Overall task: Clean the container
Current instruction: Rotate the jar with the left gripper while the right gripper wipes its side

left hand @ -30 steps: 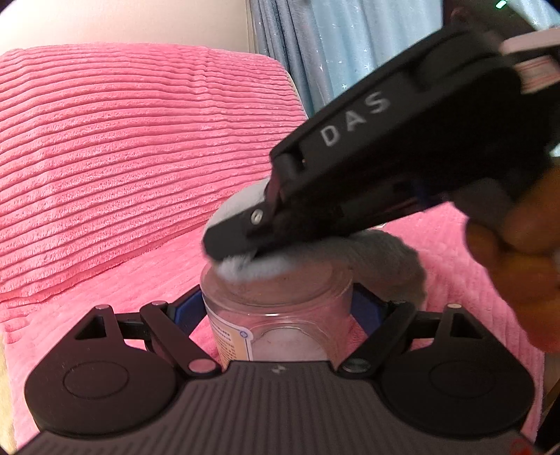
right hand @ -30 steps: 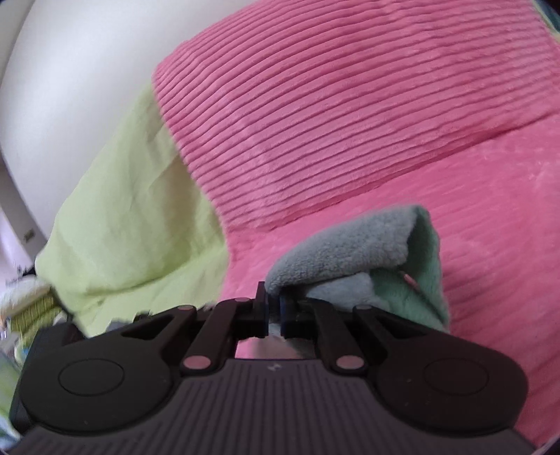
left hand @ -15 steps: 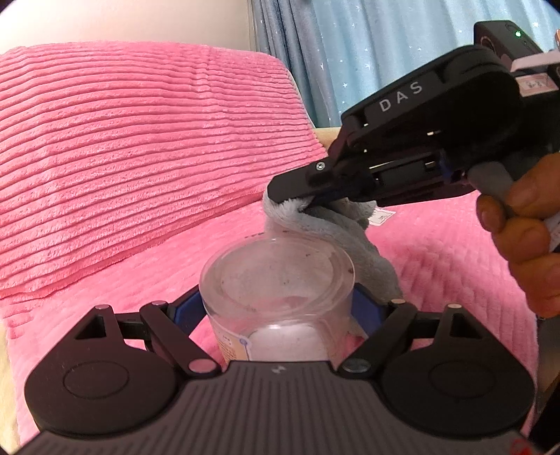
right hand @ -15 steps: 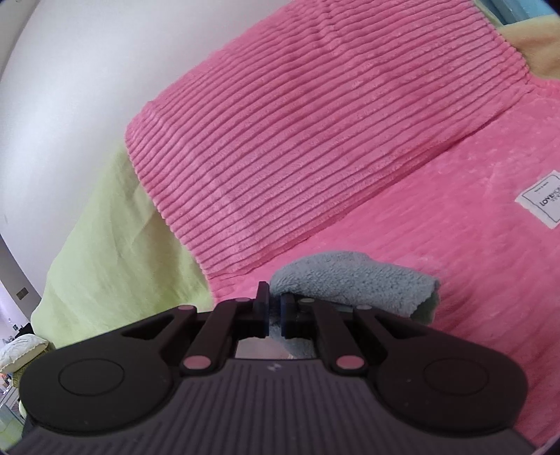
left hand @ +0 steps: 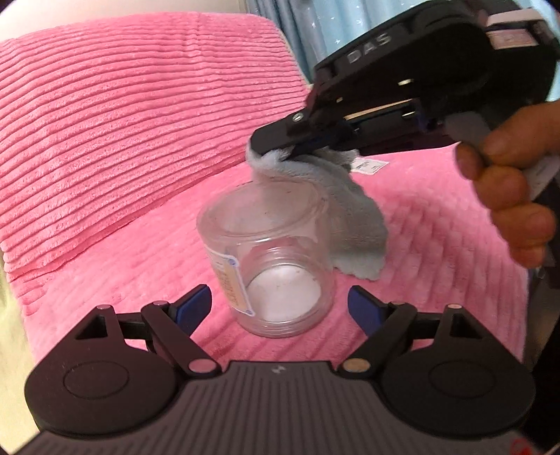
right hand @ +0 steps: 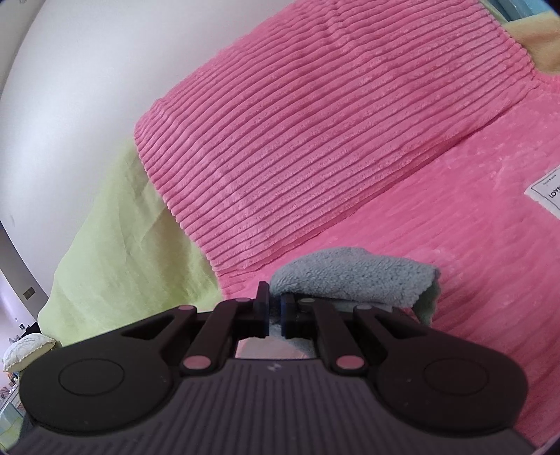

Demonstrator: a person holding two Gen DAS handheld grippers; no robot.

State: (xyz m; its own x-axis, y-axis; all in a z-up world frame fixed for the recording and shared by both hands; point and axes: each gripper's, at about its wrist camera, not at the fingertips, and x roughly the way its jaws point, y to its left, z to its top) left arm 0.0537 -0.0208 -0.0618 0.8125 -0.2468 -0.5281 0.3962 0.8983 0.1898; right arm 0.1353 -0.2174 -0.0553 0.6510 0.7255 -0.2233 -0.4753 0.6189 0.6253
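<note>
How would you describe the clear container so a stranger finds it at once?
On the pink ribbed blanket, between the blue fingertips of the left gripper, lies a clear plastic jar. It is see-through, with a side label, unlike the grey cloth behind it.

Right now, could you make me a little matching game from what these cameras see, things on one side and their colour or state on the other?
Things:
1. jar
2. cloth
3. cushion
4. curtain

Colour or state:
A. pale blue, hanging in the background
B. clear, standing mouth down on the blanket
C. grey, pinched in the right gripper
D. pink and ribbed

Pairs: 1-B, 2-C, 3-D, 4-A
</note>
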